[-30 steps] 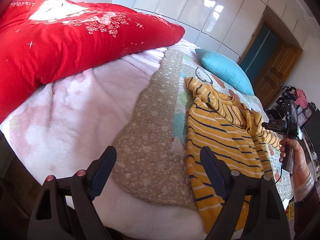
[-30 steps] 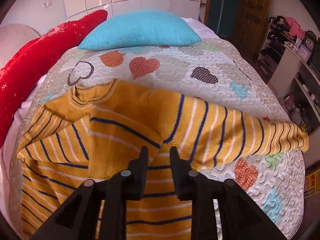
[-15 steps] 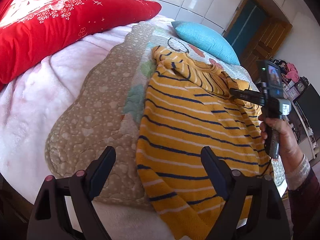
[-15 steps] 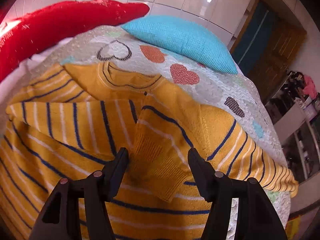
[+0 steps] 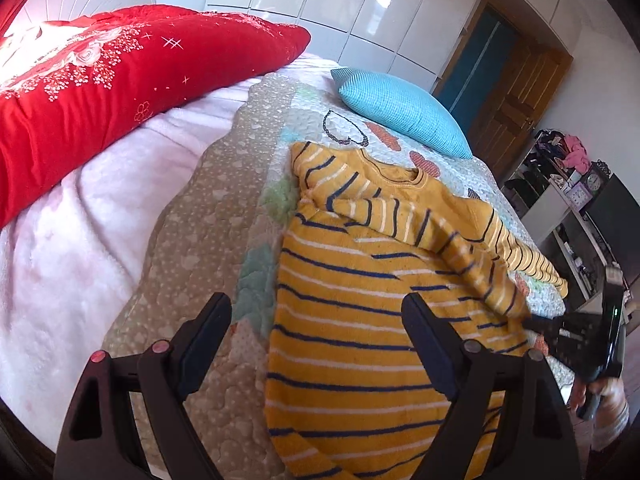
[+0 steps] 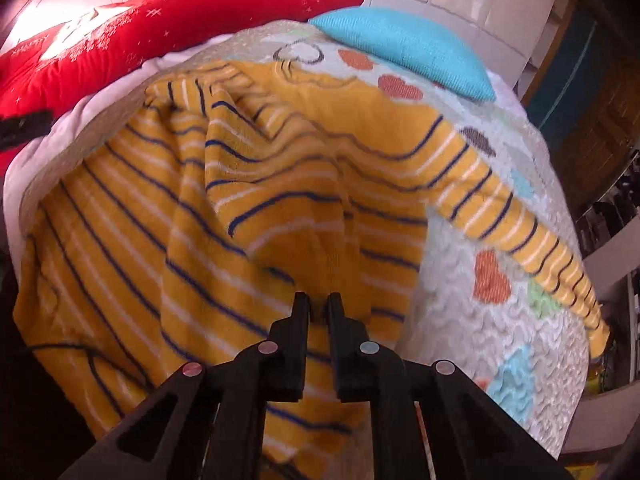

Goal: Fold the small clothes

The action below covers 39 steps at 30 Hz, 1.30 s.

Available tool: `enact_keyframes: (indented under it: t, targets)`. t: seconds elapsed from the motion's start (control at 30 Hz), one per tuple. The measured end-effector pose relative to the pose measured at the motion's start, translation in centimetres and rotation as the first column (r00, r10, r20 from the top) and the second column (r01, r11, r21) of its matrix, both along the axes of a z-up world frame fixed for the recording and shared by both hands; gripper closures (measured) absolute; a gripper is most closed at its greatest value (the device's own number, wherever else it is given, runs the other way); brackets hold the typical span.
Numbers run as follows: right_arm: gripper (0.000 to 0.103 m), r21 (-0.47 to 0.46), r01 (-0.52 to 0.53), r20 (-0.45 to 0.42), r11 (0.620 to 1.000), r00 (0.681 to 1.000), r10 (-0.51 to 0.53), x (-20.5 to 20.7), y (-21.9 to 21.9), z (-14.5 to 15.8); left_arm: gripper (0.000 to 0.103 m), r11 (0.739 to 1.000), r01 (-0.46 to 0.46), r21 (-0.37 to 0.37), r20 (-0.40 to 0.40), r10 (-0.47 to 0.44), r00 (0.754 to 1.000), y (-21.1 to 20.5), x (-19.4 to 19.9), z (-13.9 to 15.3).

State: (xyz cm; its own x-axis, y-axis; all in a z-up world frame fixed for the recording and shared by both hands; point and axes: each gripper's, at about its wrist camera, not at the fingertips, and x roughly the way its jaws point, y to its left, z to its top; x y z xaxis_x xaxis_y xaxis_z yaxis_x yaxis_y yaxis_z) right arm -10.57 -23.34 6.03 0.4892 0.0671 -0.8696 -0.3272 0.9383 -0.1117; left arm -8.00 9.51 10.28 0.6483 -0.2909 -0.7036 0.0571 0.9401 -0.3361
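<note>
right wrist view: right tool (image 6: 319, 306) closing, jaws nearly together, pinching a raised ridge of yellow knit sweater with navy and white stripes (image 6: 256, 216)
left tool (image 5: 316, 320): spread wide, empty, over sweater's hem side
sweater location: flat on heart-print quilted bedspread (image 5: 224, 208), 1 sleeve (image 5: 404, 216) folded across chest
handling: soft, light, limp; take seams, cuffs, hem
room: bedspread bare left; bed edge near right sleeve

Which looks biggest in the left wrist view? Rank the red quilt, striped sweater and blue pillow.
1. Striped sweater and red quilt: about alike; the sweater lies nearer the camera, so unsure.
2. Blue pillow: clearly smallest.
</note>
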Motion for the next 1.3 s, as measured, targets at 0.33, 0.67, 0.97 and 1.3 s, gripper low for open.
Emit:
enact_keyframes:
  t: [0.33,0.67,0.97,1.3]
  targets:
    - [0.06,0.241,0.068,0.078,0.968,0.993,-0.089,5.9,-0.3,4.5,0.017,1.0,-0.015,-0.012,-0.019,0.015,1.0,-1.1,2.9,-0.8]
    - [0.045,0.205,-0.018,-0.013,0.978,1.0,0.021,26.5,14.6,0.8,0.017,1.0,-0.008,0.012,0.004,0.008,1.0,0.2,-2.6,-0.9]
    - [0.096,0.136,-0.079,-0.132,0.988,0.986,0.097,31.6,21.5,-2.2,0.017,0.991,-0.08,0.103,0.045,0.076,0.996,5.5,-5.6,-0.9]
    - [0.097,0.141,-0.066,-0.051,0.988,0.996,0.074,24.3,21.2,2.8,0.017,0.98,-0.168,0.108,0.015,0.168,0.986,8.7,-7.7,-1.5]
